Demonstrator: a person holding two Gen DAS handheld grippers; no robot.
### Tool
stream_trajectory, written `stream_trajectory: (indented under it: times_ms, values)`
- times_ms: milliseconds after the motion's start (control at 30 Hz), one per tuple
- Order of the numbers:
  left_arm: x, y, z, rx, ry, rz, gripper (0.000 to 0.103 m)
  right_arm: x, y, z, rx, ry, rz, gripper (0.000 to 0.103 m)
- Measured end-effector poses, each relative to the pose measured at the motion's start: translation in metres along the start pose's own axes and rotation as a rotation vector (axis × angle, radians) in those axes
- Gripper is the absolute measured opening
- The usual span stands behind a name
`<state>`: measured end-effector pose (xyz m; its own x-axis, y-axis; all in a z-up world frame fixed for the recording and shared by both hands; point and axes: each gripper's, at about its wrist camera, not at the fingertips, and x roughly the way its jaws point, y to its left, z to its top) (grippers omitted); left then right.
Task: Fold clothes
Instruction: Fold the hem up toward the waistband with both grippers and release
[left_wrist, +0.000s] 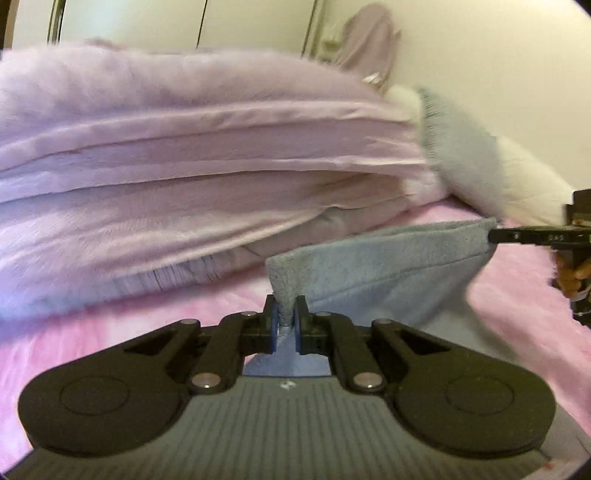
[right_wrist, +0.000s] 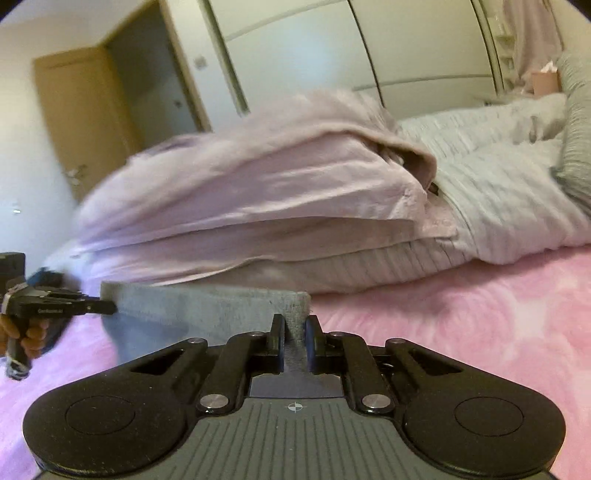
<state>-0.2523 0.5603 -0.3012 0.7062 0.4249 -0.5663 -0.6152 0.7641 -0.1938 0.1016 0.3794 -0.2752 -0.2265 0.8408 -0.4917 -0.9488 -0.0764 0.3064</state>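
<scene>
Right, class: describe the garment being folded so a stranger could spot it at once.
Start at the pink bedspread, in front of the heaped lilac bedding. The grey-blue garment hangs there, its top edge pinched by the left gripper and right gripper. Only it is grey-blue fleece.

Heaped lilac bedding (right_wrist: 258, 192) blocks ahead; pink bedspread (right_wrist: 461, 314) lies open rightward.

soft light, motion blur, fisheye-warped edges
</scene>
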Motion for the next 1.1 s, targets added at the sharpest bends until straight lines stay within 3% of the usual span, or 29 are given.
stream_trajectory:
  times_ms: [67, 133, 200, 300, 400, 533, 700, 800, 833, 867, 1000, 1100]
  values:
    - [-0.035, -0.024, -0.033, 0.036, 0.036, -0.007, 0.008, -0.040, 0.022, -0.026, -0.049, 0.032, 0.009, 0.007]
    - [-0.053, -0.042, -0.074, 0.017, 0.153, 0.006, 0.012, -0.062, 0.042, -0.058, -0.095, 0.157, -0.001, 0.008]
    - [-0.066, -0.043, -0.115, -0.099, 0.269, 0.036, 0.013, -0.069, 0.054, -0.101, -0.061, 0.356, -0.057, 0.011]
    - [-0.083, -0.043, -0.156, -0.285, 0.376, 0.045, 0.015, -0.074, 0.055, -0.146, 0.117, 0.546, -0.154, 0.024]
    - [-0.093, -0.042, -0.163, -0.427, 0.334, 0.036, 0.030, -0.086, 0.056, -0.158, 0.313, 0.490, -0.146, 0.031]
    - [-0.079, -0.026, -0.152, -0.561, 0.264, 0.042, 0.037, -0.079, 0.040, -0.150, 0.500, 0.366, -0.155, 0.041]
    - [-0.039, -0.010, -0.142, -0.637, 0.269, 0.024, 0.039, -0.042, 0.009, -0.145, 0.676, 0.308, -0.149, 0.043]
    - [-0.024, -0.011, -0.144, -0.629, 0.306, 0.015, 0.035, -0.029, 0.004, -0.150, 0.728, 0.288, -0.146, 0.043]
    - [-0.023, -0.013, -0.143, -0.610, 0.308, 0.012, 0.029, -0.026, 0.005, -0.149, 0.708, 0.294, -0.163, 0.024]
    - [-0.024, -0.016, -0.142, -0.579, 0.314, 0.026, 0.014, -0.025, 0.008, -0.147, 0.667, 0.309, -0.193, 0.017]
    - [-0.047, -0.011, -0.142, -0.584, 0.274, -0.003, 0.008, -0.044, 0.010, -0.139, 0.642, 0.292, -0.167, 0.012]
    - [-0.071, -0.021, -0.141, -0.523, 0.257, -0.006, 0.008, -0.064, 0.022, -0.132, 0.601, 0.303, -0.130, 0.012]
